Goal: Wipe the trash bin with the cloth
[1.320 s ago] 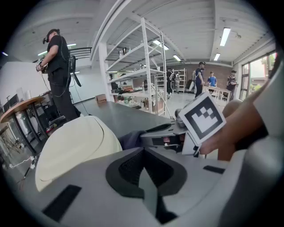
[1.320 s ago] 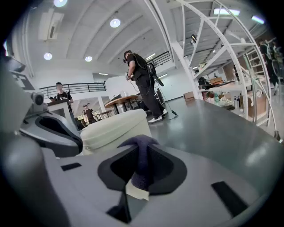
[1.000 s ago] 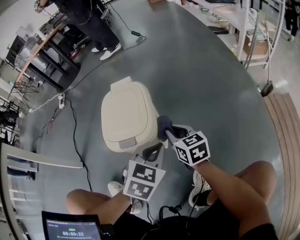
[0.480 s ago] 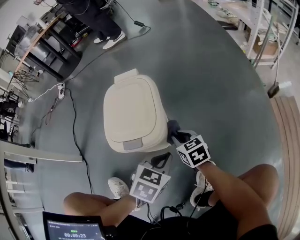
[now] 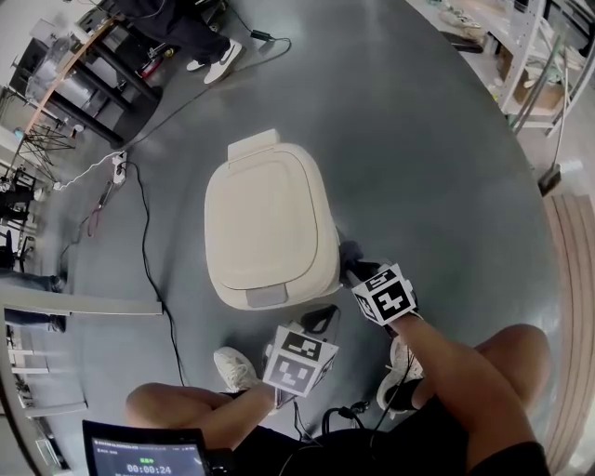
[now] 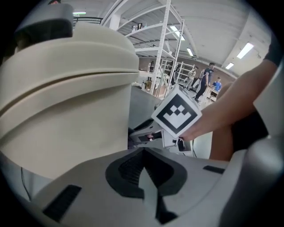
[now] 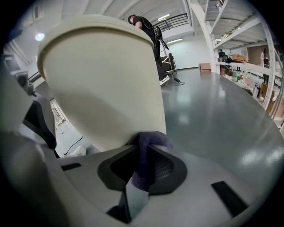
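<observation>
A cream trash bin (image 5: 270,228) with its lid down stands on the grey floor. My right gripper (image 5: 355,267) is shut on a dark purple cloth (image 5: 350,253) and presses it against the bin's right side wall. In the right gripper view the cloth (image 7: 146,153) bunches between the jaws of this gripper (image 7: 144,148), touching the bin (image 7: 102,75). My left gripper (image 5: 321,321) hangs just in front of the bin, jaws shut with nothing in them. The left gripper view shows this gripper (image 6: 143,153), the bin wall (image 6: 66,88) at left and the right gripper's marker cube (image 6: 176,114).
A black cable (image 5: 144,270) and a power strip (image 5: 119,169) lie left of the bin. A person (image 5: 186,28) stands at the back left by a bench. Shelving (image 5: 530,46) and wooden boards (image 5: 567,279) line the right. My shoes (image 5: 234,367) are close below the bin.
The right gripper and cloth have slid a little right and nearer along the bin's side. The left gripper shifted slightly right. The head view has drifted, so the bin sits lower.
</observation>
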Demonstrator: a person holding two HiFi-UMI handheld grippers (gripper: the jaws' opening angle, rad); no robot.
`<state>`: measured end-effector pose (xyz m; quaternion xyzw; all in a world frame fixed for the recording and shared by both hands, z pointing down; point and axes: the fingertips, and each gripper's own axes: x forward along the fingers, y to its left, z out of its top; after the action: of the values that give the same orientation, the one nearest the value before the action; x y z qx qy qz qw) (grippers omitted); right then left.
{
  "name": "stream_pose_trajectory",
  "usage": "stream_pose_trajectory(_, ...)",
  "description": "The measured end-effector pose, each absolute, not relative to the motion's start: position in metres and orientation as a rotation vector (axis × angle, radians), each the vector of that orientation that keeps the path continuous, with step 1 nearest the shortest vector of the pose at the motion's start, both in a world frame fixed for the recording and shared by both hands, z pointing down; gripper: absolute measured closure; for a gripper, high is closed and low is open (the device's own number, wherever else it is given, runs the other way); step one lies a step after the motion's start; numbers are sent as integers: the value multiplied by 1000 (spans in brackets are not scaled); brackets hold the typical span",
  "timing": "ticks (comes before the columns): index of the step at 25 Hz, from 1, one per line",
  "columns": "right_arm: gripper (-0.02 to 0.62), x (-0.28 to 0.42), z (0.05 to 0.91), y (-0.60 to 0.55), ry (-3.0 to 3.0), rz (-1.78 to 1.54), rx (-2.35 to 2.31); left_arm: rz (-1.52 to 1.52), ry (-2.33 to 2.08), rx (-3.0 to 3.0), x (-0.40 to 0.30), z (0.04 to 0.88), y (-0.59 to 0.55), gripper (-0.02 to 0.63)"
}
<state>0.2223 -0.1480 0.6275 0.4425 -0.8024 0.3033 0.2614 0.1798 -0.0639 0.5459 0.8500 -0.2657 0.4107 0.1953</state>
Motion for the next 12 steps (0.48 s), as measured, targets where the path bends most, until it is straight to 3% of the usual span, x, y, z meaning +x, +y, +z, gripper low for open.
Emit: stream_pose_trajectory(12,531,241,602,-146,-2230,776,1216,1100,-662,2431,212,519,-56,604)
